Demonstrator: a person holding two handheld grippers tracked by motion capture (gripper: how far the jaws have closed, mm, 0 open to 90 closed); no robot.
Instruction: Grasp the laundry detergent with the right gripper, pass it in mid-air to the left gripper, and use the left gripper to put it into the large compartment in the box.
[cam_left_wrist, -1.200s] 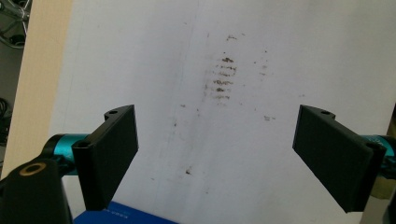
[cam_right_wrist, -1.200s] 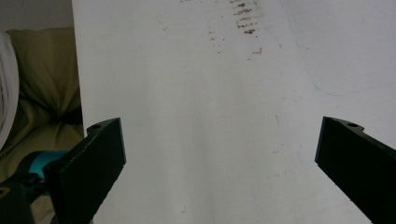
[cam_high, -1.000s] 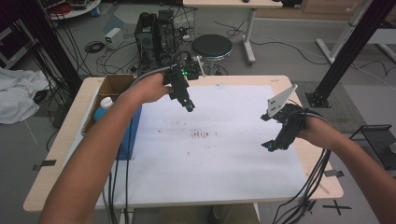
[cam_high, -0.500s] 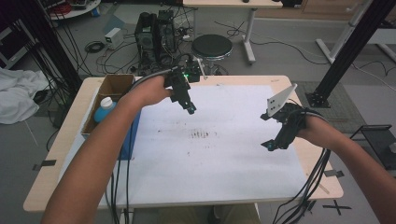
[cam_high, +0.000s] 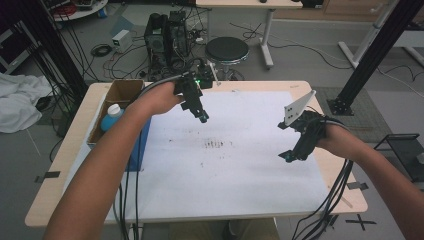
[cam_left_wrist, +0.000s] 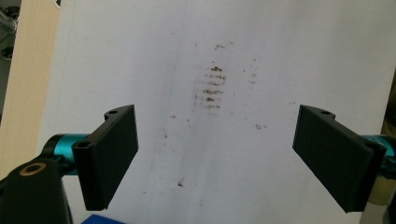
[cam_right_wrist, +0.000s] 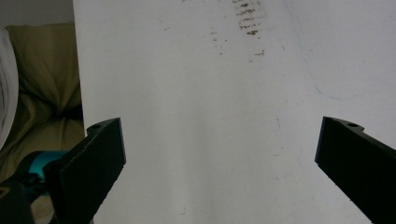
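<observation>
High view: fixed overhead on the near side, looking forward and down across the whole table. Left gripper view: close above the white sheet, looking down past its own jaws. Right gripper view: likewise close. All three share the brown smudges.

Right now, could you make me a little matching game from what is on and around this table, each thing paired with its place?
Things:
1. blue bottle
2. brown marks
3. round stool
4. left gripper

Places:
A. on the floor beyond the far edge of the table
B. in the cardboard box at the table's left side
C. in the air above the white sheet, jaws open and empty
D. on the middle of the white sheet

Pairs: 1-B, 2-D, 3-A, 4-C
</observation>
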